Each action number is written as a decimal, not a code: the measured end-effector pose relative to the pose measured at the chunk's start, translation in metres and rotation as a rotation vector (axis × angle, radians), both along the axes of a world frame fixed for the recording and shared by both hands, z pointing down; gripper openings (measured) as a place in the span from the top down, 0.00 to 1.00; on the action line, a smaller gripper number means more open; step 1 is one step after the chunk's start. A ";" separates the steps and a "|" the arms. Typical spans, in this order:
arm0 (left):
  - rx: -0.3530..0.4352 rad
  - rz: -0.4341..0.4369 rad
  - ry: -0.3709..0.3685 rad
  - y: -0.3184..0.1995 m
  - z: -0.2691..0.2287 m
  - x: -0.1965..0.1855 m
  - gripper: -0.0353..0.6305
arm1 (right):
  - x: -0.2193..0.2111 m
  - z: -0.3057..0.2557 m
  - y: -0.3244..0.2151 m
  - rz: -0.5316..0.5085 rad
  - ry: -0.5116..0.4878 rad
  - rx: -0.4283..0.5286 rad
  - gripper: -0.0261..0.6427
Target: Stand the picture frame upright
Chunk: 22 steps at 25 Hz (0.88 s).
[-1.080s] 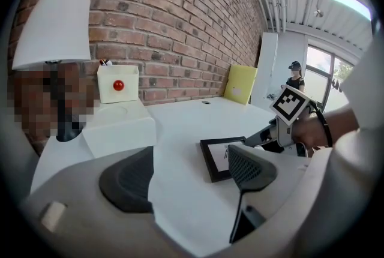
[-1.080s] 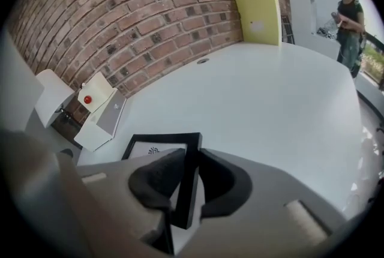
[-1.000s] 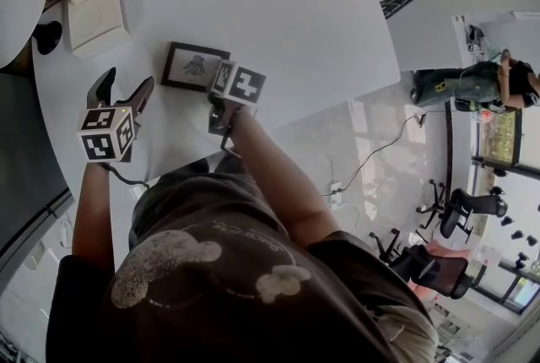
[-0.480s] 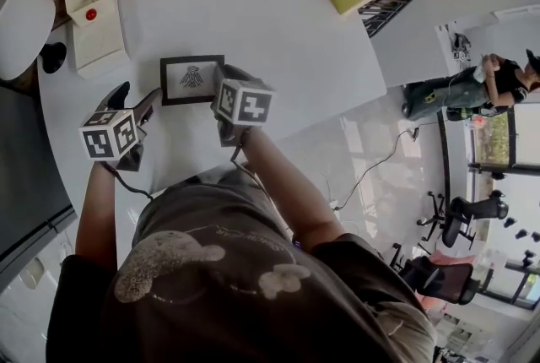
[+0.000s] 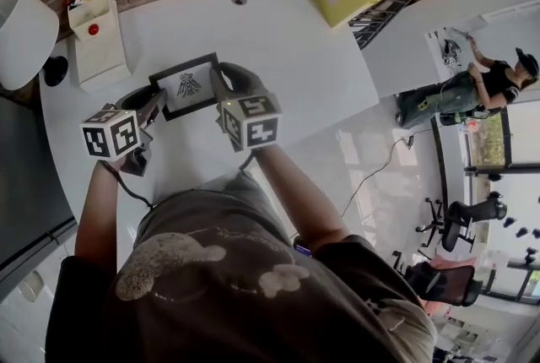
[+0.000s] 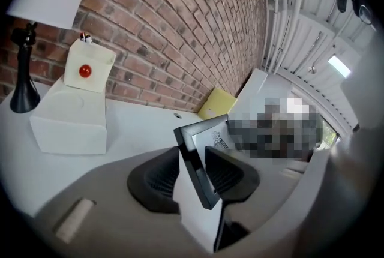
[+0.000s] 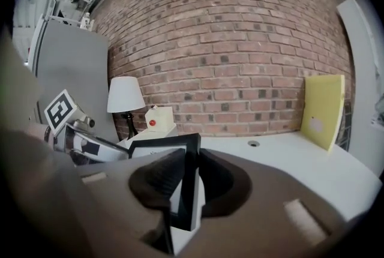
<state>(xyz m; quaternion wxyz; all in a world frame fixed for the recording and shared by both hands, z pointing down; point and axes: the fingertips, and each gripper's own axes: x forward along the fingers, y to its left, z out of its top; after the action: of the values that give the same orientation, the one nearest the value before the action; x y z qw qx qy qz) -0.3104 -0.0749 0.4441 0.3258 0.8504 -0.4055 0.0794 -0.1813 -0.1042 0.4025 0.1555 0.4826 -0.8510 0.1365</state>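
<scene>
The picture frame (image 5: 187, 85) was held between both claws over the near part of the white bench (image 5: 287, 49), its printed face turned up towards the head camera and its outline skewed. Whether its lower edge touched the bench could not be told. The left claw (image 5: 150, 104) had the frame's left side between its jaws, which were closing; in the left gripper view both dark pads lay against the black edge (image 6: 193, 149), one on each face. The right claw (image 5: 226, 83) was clamped narrowly on the frame's right side, and the right gripper view showed the black moulding (image 7: 165, 141) pinched between its pads. Behind the frame, towards the brick wall, stood a white box with a red button (image 5: 97, 36), with a white lamp shade (image 5: 21, 32) to its left
</scene>
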 end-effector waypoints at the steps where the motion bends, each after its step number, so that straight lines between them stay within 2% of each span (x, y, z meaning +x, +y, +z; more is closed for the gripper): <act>1: 0.012 -0.001 0.001 -0.001 -0.003 -0.001 0.76 | 0.001 -0.001 0.000 -0.008 0.001 0.008 0.84; 4: 0.069 0.010 -0.012 -0.008 -0.011 0.000 0.76 | 0.006 -0.001 -0.007 -0.023 -0.013 0.002 0.84; 7: 0.136 0.010 -0.079 -0.019 -0.017 0.003 0.77 | 0.009 0.000 -0.019 -0.044 -0.029 -0.001 0.84; 13: 0.222 -0.013 -0.194 -0.047 -0.040 0.020 0.77 | 0.024 -0.015 -0.056 -0.118 -0.049 0.049 0.84; 18: 0.248 0.000 -0.288 -0.078 -0.050 0.052 0.78 | 0.053 -0.030 -0.095 -0.184 -0.042 0.095 0.84; 22: 0.257 -0.033 -0.326 -0.108 -0.051 0.080 0.80 | 0.080 -0.035 -0.126 -0.217 -0.041 0.117 0.84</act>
<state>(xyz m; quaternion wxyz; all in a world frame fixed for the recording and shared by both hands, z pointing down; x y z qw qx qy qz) -0.2304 -0.1829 0.3927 0.1460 0.8540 -0.4736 0.1583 -0.1009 -0.2297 0.3671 0.1237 0.3932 -0.9077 0.0789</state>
